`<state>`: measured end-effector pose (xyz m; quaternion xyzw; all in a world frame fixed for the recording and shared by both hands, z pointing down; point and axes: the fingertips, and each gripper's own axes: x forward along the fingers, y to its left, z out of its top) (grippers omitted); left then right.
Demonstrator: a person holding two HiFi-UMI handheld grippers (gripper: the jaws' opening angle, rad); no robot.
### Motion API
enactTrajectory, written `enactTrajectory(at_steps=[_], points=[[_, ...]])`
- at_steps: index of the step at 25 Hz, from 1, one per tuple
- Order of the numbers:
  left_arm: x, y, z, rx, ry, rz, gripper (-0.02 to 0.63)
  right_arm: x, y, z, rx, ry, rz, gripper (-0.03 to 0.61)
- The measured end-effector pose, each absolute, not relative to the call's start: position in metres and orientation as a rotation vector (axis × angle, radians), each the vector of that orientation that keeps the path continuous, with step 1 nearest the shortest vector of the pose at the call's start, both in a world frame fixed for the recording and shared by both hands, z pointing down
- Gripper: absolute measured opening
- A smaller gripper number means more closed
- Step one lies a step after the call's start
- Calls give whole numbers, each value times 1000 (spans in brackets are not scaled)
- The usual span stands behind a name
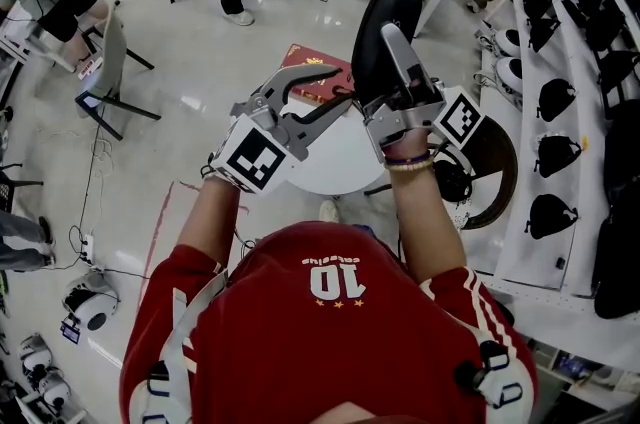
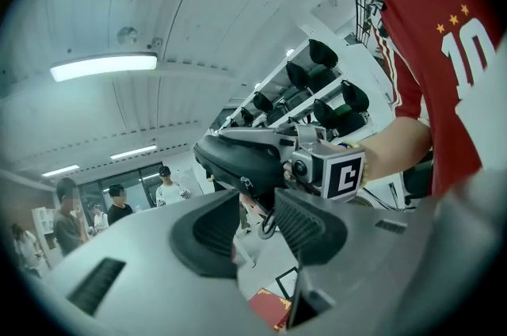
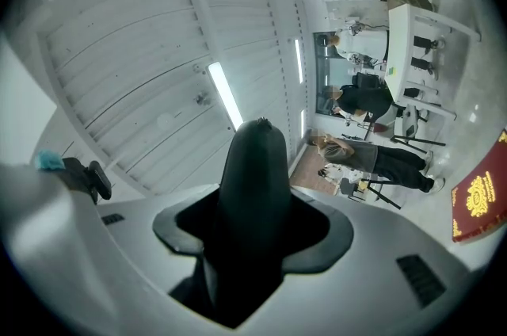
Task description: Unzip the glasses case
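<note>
We clamp the right gripper [image 3: 253, 235] on the glasses case [image 3: 255, 168] and hold it raised between the jaws, evidently to steady it against the zipper's pull. Just beyond, the left gripper [image 1: 345, 90] stands released, with the zipper pull [image 2: 267, 225] hanging untouched between its jaws.

Matt glasses case [image 1: 383, 30], glossy floor [image 1: 200, 97] (polished)

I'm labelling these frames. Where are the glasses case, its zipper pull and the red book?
glasses case [image 1: 385, 7], head view, upper shell.
zipper pull [image 2: 267, 226], left gripper view, ring.
red book [image 1: 318, 90], head view, cover.
</note>
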<state>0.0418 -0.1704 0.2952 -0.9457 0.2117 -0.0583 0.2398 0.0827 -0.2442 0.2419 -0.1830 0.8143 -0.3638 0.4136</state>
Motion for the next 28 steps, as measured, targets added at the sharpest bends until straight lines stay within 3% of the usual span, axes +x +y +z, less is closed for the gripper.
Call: enactTrajectory(at_steps=[9, 23, 28], points=[[38, -174, 274, -2572, 650, -77, 129, 74, -233, 221, -468, 2115, -829, 252], [36, -176, 268, -2494, 724, -81, 11, 72, -229, 213, -468, 2161, -782, 252], [36, -173, 274, -2496, 727, -145, 8, 75, -230, 215, -506, 2131, -782, 252]])
